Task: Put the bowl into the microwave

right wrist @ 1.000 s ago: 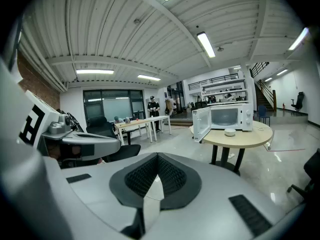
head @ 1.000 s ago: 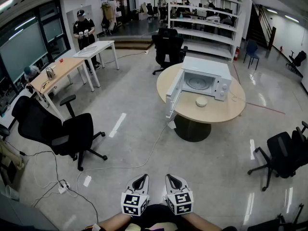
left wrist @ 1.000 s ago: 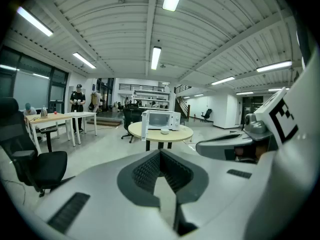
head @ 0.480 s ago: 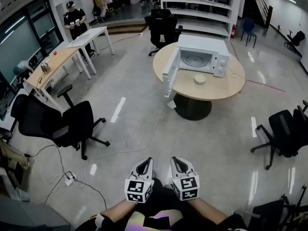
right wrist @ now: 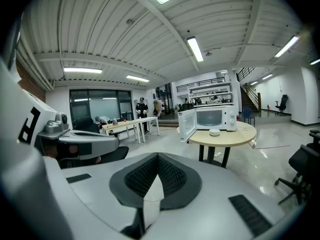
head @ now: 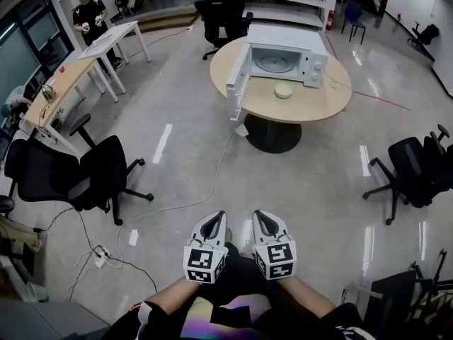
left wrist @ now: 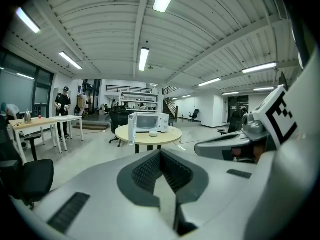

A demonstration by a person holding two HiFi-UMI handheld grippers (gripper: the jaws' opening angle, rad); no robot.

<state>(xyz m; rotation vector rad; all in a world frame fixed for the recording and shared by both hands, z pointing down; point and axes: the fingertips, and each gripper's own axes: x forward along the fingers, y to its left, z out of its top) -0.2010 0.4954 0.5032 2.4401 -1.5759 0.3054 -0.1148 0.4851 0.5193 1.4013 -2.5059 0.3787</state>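
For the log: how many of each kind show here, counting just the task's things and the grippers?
Microwave: 1
Bowl: 1
Grippers: 2, the left gripper and the right gripper
Total: 4

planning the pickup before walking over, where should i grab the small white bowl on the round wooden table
Probably the rim of the small white bowl, pinched from above on its near-right side. It seems to sit upright and alone on the round wooden table, and the white microwave door stands open at its left.
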